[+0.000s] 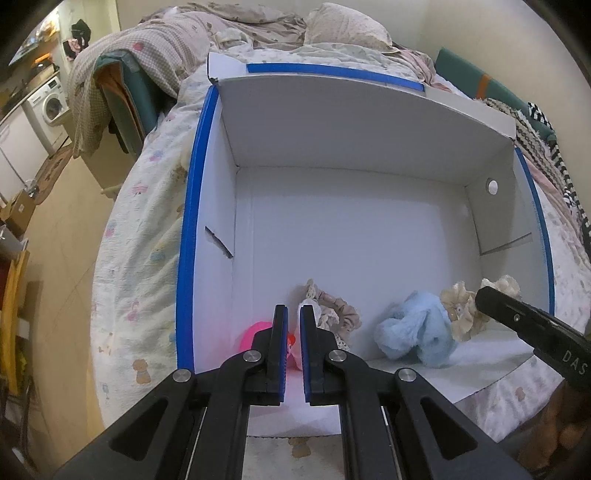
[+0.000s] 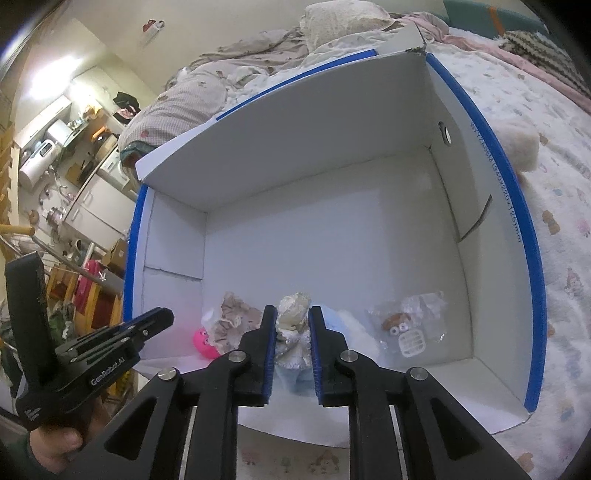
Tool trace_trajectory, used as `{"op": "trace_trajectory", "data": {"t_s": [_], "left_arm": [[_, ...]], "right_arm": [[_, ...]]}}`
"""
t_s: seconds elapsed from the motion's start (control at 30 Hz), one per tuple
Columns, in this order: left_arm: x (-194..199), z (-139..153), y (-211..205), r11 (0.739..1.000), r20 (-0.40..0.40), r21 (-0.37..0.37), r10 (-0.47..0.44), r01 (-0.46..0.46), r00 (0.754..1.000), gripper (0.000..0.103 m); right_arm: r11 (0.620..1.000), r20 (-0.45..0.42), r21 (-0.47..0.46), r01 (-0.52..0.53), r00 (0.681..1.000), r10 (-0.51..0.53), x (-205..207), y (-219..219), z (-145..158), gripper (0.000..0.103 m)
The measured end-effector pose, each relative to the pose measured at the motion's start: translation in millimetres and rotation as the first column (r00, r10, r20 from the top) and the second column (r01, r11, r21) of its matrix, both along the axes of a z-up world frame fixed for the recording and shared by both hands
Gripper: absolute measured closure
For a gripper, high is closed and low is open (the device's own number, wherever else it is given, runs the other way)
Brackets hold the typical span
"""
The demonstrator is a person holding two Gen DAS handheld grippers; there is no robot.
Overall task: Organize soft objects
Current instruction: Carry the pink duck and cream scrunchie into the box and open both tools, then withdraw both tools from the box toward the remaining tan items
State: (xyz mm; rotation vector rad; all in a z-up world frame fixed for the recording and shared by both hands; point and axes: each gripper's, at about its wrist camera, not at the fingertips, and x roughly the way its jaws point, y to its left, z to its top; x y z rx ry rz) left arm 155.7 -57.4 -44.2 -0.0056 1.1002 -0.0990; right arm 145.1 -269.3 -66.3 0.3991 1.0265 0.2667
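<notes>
A white cardboard box with blue rims (image 1: pixel 332 221) (image 2: pixel 332 240) lies open on the bed. Inside near its front are a pink toy (image 1: pixel 255 334) (image 2: pixel 203 341), a beige lace scrunchie (image 1: pixel 334 310) (image 2: pixel 236 319), a light blue plush (image 1: pixel 415 334) and a cream lace scrunchie (image 1: pixel 463 308) (image 2: pixel 293 317). A clear packet with a small dog clip (image 2: pixel 406 328) lies at the right. My left gripper (image 1: pixel 293 314) hovers over the pink toy, jaws nearly closed and empty. My right gripper (image 2: pixel 291 325) is shut on the cream scrunchie above the blue plush.
The bed has a patterned sheet (image 1: pixel 147 229) with rumpled quilts and pillows (image 1: pixel 343 26) behind the box. A cream plush (image 2: pixel 517 147) lies on the bed right of the box. A floor and kitchen area with a washing machine (image 1: pixel 51 105) lie to the left.
</notes>
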Motion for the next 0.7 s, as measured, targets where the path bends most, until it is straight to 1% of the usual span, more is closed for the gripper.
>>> {"op": "trace_trajectory", "data": {"t_s": [0.03, 0.07, 0.1, 0.13, 0.17, 0.23, 0.3, 0.37, 0.4, 0.47, 0.53, 0.57, 0.63, 0.7], "left_arm": [[-1, 0, -1, 1.0, 0.001, 0.005, 0.001, -0.001, 1.0, 0.097], [-1, 0, -1, 1.0, 0.002, 0.007, 0.001, -0.001, 1.0, 0.096], [-2, 0, -1, 1.0, 0.002, 0.008, 0.001, -0.001, 1.0, 0.096], [-2, 0, -1, 1.0, 0.003, 0.007, 0.001, -0.001, 1.0, 0.096], [-3, 0, -1, 1.0, 0.004, 0.005, 0.001, -0.001, 1.0, 0.095], [-4, 1, -2, 1.0, 0.009, 0.007, -0.001, 0.001, 1.0, 0.093], [-5, 2, -3, 1.0, 0.013, 0.012, -0.005, 0.004, 1.0, 0.087], [-6, 2, -5, 1.0, 0.018, 0.02, -0.009, 0.008, 1.0, 0.076], [-7, 3, -5, 1.0, 0.022, 0.024, -0.01, 0.009, 1.0, 0.072], [-9, 5, -6, 0.999, 0.035, 0.033, -0.011, 0.01, 0.999, 0.054], [-11, 10, -6, 0.999, 0.058, 0.039, -0.006, 0.004, 0.998, 0.043], [-12, 11, -6, 0.999, 0.067, 0.04, -0.004, 0.001, 0.998, 0.039], [-13, 14, -5, 0.999, 0.076, 0.041, -0.003, 0.0, 0.997, 0.037], [-14, 15, -4, 0.999, 0.075, 0.039, -0.002, -0.001, 0.997, 0.036]], "right_arm": [[1.0, 0.0, -0.007, 0.002, 1.0, -0.002, 0, 0, 0, 0.075], [1.0, 0.002, -0.013, 0.004, 1.0, -0.004, 0, 0, 1, 0.071], [1.0, 0.006, -0.018, 0.006, 1.0, -0.006, 0, 0, 1, 0.058], [1.0, 0.01, -0.025, 0.012, 1.0, -0.011, -1, 0, 2, 0.035], [0.999, 0.02, -0.029, 0.02, 1.0, -0.019, -2, 0, 4, 0.029], [0.998, 0.04, -0.046, 0.035, 0.999, -0.033, -5, -1, 8, 0.027], [0.996, 0.046, -0.078, 0.046, 0.998, -0.042, -7, -1, 9, 0.027], [0.996, 0.042, -0.076, 0.045, 0.998, -0.042, -6, -2, 8, 0.027], [0.996, 0.039, -0.072, 0.043, 0.998, -0.04, -6, -2, 7, 0.027], [0.996, 0.037, -0.078, 0.042, 0.999, -0.039, -7, -2, 7, 0.027], [0.996, 0.036, -0.083, 0.043, 0.999, -0.041, -7, -2, 7, 0.027], [0.996, 0.034, -0.082, 0.045, 0.999, -0.042, -7, -4, 6, 0.027], [0.996, 0.027, -0.081, 0.049, 0.999, -0.047, -6, -3, 5, 0.027], [0.995, 0.021, -0.081, 0.053, 0.998, -0.051, -6, -3, 4, 0.027]]}}
